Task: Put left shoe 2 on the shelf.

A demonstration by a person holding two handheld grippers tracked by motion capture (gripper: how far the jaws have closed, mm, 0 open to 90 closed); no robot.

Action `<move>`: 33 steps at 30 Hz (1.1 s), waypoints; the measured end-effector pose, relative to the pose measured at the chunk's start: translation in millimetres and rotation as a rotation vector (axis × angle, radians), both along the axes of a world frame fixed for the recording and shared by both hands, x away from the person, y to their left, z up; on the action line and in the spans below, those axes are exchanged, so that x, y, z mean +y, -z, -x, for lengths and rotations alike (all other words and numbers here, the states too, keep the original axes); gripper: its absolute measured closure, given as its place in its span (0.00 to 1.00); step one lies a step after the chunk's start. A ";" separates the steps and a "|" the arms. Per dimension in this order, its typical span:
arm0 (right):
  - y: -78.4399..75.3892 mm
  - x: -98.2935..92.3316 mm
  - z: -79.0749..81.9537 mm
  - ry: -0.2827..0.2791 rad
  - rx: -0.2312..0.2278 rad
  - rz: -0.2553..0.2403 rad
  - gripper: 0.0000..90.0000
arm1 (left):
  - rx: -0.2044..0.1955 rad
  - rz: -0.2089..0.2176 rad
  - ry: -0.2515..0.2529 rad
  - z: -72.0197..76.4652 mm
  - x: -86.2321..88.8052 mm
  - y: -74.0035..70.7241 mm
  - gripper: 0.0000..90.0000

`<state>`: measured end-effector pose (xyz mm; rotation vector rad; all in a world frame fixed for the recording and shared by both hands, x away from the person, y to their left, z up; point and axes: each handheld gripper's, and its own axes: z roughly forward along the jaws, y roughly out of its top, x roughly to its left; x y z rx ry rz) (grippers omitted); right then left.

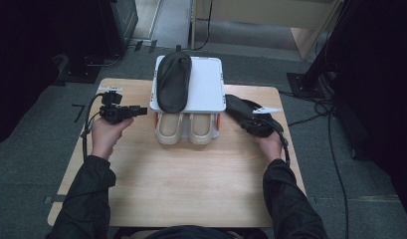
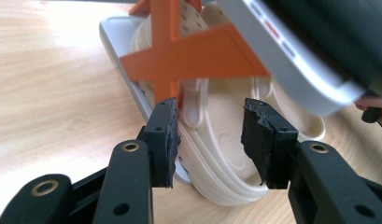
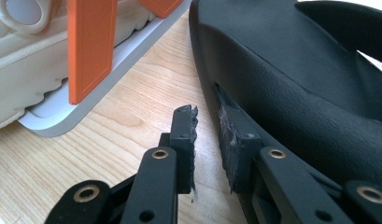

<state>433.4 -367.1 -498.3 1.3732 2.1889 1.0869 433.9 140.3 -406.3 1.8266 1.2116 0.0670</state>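
Observation:
A white two-shelf rack (image 1: 207, 84) with orange supports (image 2: 188, 56) stands at the back middle of the wooden table (image 1: 191, 179). One black slipper (image 1: 173, 82) lies on its top shelf. Two beige clogs (image 1: 169, 128) (image 1: 202, 128) sit side by side on the lower shelf. A second black slipper (image 1: 238, 107) lies on the table just right of the rack. My left gripper (image 1: 141, 110) is left of the rack, open (image 2: 209, 135), facing the near beige clog (image 2: 226, 116). My right gripper (image 3: 207, 135) is narrowly open, one pad against the second slipper's side (image 3: 296, 84), bare wood in the gap.
The rack's lower shelf edge (image 3: 86, 112) lies close to the left of my right gripper. A person's forearms in black sleeves (image 1: 91, 199) reach in from the front edge. Cables (image 1: 335, 149) run over the grey floor to the right of the table.

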 end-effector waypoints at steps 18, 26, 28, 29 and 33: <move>2.8 -28.1 11.7 0.058 0.002 0.014 0.82 | 0.006 0.032 -0.001 -1.8 4.2 18.7 0.62; 1.5 -35.2 18.1 0.071 0.003 0.014 0.84 | 0.020 0.045 0.013 -7.0 1.5 24.2 0.62; 0.7 -37.9 19.5 0.080 0.005 0.012 0.83 | 0.020 0.048 0.015 -7.7 1.5 24.4 0.62; 0.5 -40.2 20.1 0.087 0.002 0.014 0.82 | 0.022 0.048 0.017 -8.1 1.8 24.5 0.62; 0.1 -48.7 21.9 0.117 0.001 0.005 0.81 | 0.027 0.054 0.014 -9.4 2.6 25.3 0.62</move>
